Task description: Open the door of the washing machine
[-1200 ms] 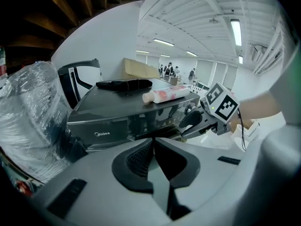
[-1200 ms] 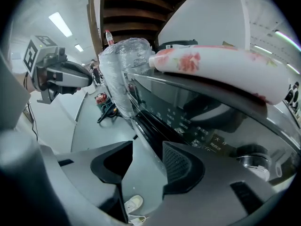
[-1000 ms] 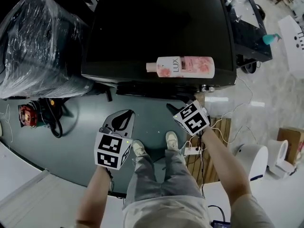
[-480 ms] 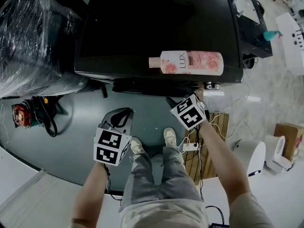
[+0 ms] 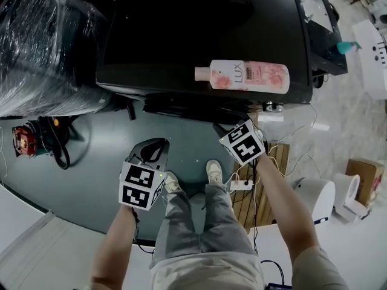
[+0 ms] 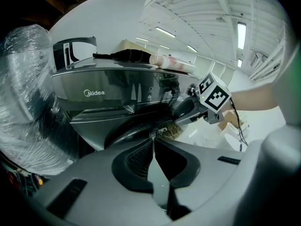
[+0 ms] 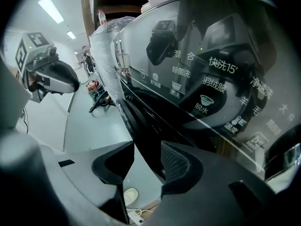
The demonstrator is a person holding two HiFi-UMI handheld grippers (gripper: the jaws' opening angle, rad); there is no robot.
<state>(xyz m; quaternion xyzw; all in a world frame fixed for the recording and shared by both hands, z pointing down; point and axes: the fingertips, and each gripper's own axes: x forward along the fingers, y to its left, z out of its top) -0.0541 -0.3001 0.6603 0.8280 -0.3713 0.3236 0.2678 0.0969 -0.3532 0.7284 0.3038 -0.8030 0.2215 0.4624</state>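
The black Midea washing machine [image 5: 199,35] stands in front of me, with a pink LUX bottle [image 5: 248,75] lying on its top. In the right gripper view its dark round door [image 7: 141,121] sits below the control panel [image 7: 211,88]. My right gripper [image 7: 146,157] is at the machine's front [image 5: 216,127], and its jaws are closing with the door's edge between them. A gap still shows on the left pad's side. My left gripper [image 6: 152,138] hangs shut and empty a little way from the door [image 5: 164,144].
A large bundle wrapped in plastic film [image 5: 42,47] stands left of the machine. Right of my feet [image 5: 211,171] are a power strip [image 5: 239,185], cables and a wooden pallet [image 5: 257,201]. A white device [image 5: 317,195] and a cardboard box [image 5: 363,177] stand further right.
The left gripper has sunk a little in front of the machine. The right gripper has dipped slightly and stays at the machine's front by its right corner.
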